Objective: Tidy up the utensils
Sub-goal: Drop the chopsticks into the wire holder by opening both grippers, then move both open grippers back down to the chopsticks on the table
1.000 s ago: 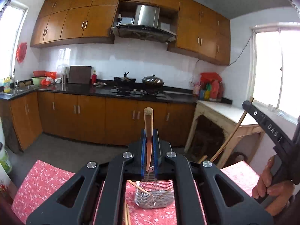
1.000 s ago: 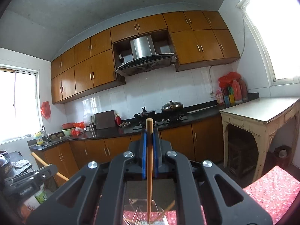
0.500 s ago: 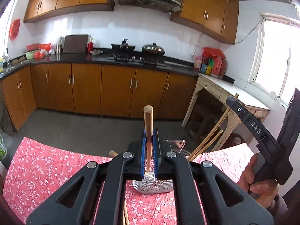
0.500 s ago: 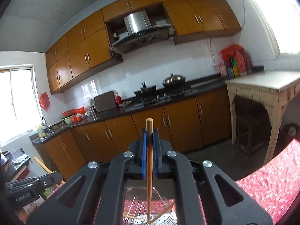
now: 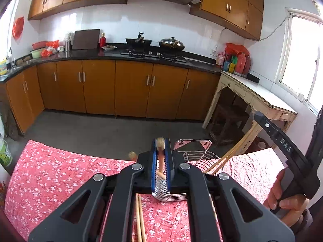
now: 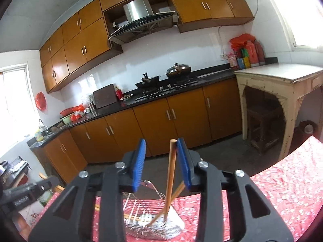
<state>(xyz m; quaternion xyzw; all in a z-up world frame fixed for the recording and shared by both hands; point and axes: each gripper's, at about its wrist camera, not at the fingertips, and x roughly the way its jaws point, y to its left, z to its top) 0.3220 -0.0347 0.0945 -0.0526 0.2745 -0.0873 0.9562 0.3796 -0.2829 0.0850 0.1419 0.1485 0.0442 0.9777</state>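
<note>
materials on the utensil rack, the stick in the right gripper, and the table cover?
Utensil rack: looks like polished steel wire and perforated sheet, with bright reflections.
Chopstick between the open right gripper's pads: probably bamboo or wood, matte tan and slender.
Table cover: seemingly printed fabric, red with white flowers and visible wrinkles.

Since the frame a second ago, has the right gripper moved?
Yes. The right gripper has opened and tipped downward: the range hood sits higher in its view, and the chopstick stands loose in the wire holder.

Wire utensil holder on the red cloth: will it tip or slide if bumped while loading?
Probably light: the wire utensil holder is thin open mesh. It may tip, since the chopstick leans toward one side. The wrinkled red cloth likely damps sliding, but could bunch.
</note>
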